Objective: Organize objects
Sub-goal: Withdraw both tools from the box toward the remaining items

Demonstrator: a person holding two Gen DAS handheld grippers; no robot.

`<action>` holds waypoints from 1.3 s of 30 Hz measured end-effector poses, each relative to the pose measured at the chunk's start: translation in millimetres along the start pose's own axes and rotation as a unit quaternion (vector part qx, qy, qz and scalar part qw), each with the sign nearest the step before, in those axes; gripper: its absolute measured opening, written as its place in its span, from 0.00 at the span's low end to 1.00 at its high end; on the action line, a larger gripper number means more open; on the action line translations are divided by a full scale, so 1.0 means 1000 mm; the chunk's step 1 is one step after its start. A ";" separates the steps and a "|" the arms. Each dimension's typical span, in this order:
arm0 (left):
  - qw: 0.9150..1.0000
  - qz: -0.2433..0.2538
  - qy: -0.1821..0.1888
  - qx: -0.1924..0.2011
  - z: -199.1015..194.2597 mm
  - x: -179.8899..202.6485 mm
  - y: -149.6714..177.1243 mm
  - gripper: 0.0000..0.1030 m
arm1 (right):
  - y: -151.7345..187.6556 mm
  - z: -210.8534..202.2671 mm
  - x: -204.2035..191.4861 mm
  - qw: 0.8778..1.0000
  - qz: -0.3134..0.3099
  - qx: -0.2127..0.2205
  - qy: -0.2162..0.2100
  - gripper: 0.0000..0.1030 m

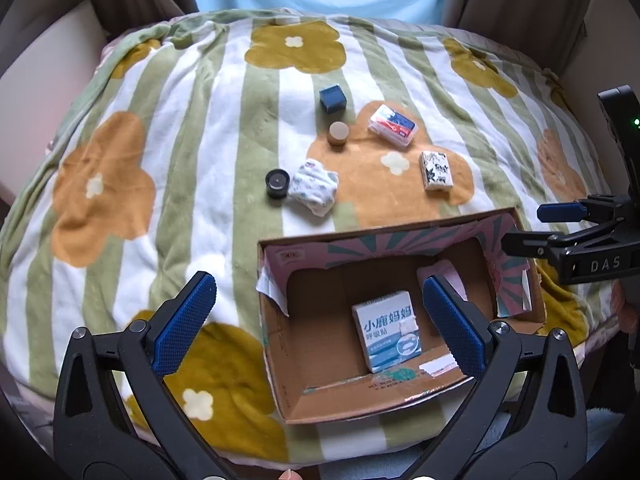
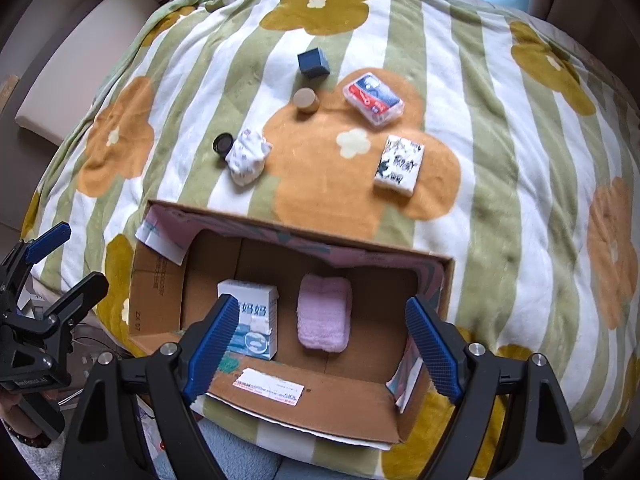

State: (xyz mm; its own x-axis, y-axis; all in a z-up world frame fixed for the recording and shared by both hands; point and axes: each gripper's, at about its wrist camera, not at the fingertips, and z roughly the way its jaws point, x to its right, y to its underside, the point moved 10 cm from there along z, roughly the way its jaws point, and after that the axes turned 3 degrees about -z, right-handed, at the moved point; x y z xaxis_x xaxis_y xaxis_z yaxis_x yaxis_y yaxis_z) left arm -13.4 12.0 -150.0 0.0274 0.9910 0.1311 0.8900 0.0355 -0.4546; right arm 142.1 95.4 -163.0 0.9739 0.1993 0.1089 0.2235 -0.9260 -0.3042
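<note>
With a blue-and-white carton and a pink pad already lying in the cardboard box, six small items, among them the navy cube and what looks like a rolled cloth, wait on the blanket, while the left gripper and right gripper hover above the box, fingers spread and empty.

Blanket: green/white stripes w/ orange and mustard flowers, cream centres. Cardboard box: brown inside, pink/teal printed flaps. In box: white/blue carton w/ blue lettering; pink fluffy cloth. Upper centre of frame: navy cube, tan round cap, red/blue packet. Mid-frame: white pack w/ black print, black round lid, white patterned cloth. Gripper pads: blue, on black frames.
</note>
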 end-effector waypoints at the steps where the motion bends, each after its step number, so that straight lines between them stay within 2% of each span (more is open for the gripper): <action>1: 1.000 0.001 0.000 0.000 0.000 -0.002 -0.003 1.00 | -0.004 -0.002 0.001 1.000 0.000 0.003 0.001 0.80; 14: 0.999 0.033 0.016 -0.010 0.015 -0.016 -0.053 1.00 | -0.054 -0.016 0.004 1.000 -0.016 0.017 0.002 0.80; 23: 0.997 0.068 0.038 -0.023 0.048 -0.012 -0.094 1.00 | -0.097 -0.013 0.016 0.999 -0.022 0.034 -0.003 0.81; 24: 0.996 0.074 0.041 -0.026 0.052 -0.011 -0.097 1.00 | -0.102 -0.011 0.018 0.999 -0.022 0.036 -0.005 0.81; 26: 0.995 0.085 0.044 -0.027 0.062 -0.010 -0.106 1.00 | -0.112 -0.010 0.023 0.999 -0.023 0.042 -0.003 0.96; 27: 0.994 0.092 0.044 -0.029 0.066 -0.009 -0.110 1.00 | -0.119 -0.009 0.026 0.999 -0.024 0.048 0.000 1.00; 33: 0.988 0.139 0.047 -0.037 0.098 -0.005 -0.127 1.00 | -0.148 -0.007 0.029 0.994 -0.062 0.087 0.010 1.00; 39: 0.977 0.192 0.061 -0.070 0.138 0.007 -0.119 1.00 | -0.165 0.023 0.042 0.990 -0.112 0.070 0.053 1.00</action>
State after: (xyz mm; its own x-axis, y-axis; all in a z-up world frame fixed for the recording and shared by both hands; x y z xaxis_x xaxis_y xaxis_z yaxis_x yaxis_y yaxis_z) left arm -182.3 32.8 -216.8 0.4174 0.9050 0.0821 0.8570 -0.3619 -0.3668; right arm 146.9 264.1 -129.8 0.8910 0.3531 0.2853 0.4444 -0.8070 -0.3890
